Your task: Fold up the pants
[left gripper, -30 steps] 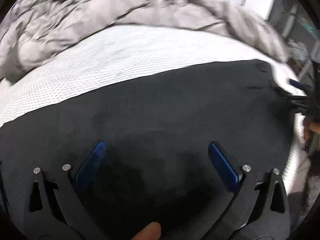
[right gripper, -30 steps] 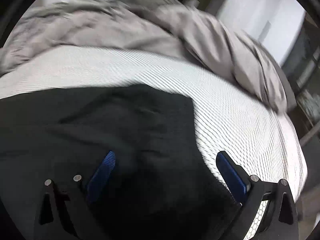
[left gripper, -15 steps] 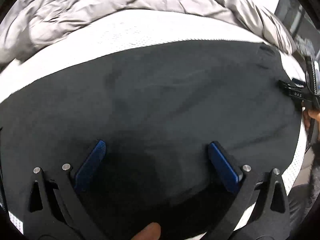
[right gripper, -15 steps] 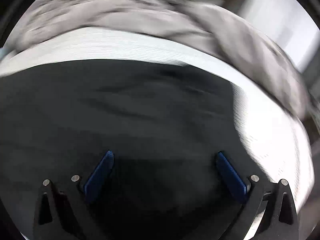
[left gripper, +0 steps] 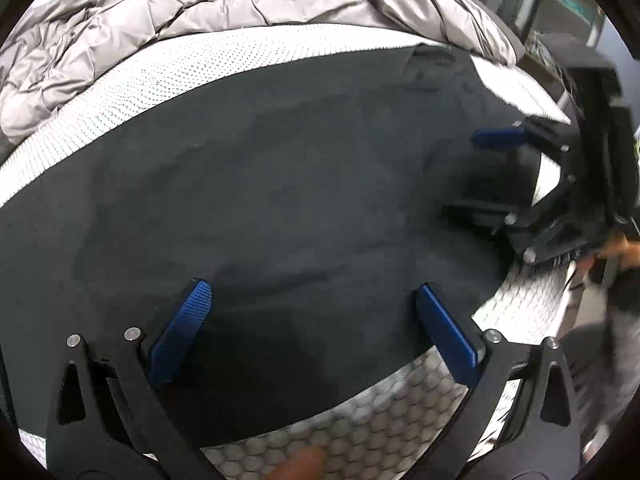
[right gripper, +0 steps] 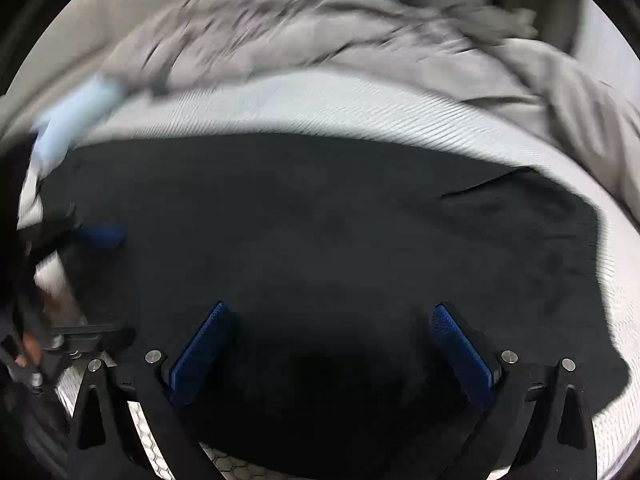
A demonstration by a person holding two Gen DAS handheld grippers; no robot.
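**Ana:** Start at the grippers. What is the left gripper point(left gripper: 310, 322) doing?

**Ben:** Its two blue fingers point(left gripper: 182, 332) are spread wide. Nothing is between them. They hang over the near part of the black pants point(left gripper: 280, 184).

**Ana:** And the right gripper point(right gripper: 332, 344)?

**Ben:** The same. Its blue fingers point(right gripper: 460, 356) are far apart and hold nothing. They sit above the dark cloth too. From the left camera you can see it come in from the right side, over the right end of the pants.

**Ana:** Where are the pants?

**Ben:** Spread out flat on the bed, on a white mattress cover point(left gripper: 200, 68) with tiny dots. They fill most of both views.

**Ana:** Tell me about the edges.

**Ben:** The far edge is a long, smooth line, with a white strip of bed behind it. The near edge curves just past the left gripper's right finger, and white bed shows there. In the right view, the right end of the pants has a wavy edge and a small fold on top. That view is blurry.

**Ana:** Is there room to move?

**Ben:** Some white bed is free past the far edge and at the right end. Behind that lies a puffy grey quilt point(left gripper: 180, 4), bunched up. Something pale blue point(right gripper: 76, 116) is at the far left, too blurry to name. A bit of a hand point(left gripper: 618, 248) shows behind the right gripper.
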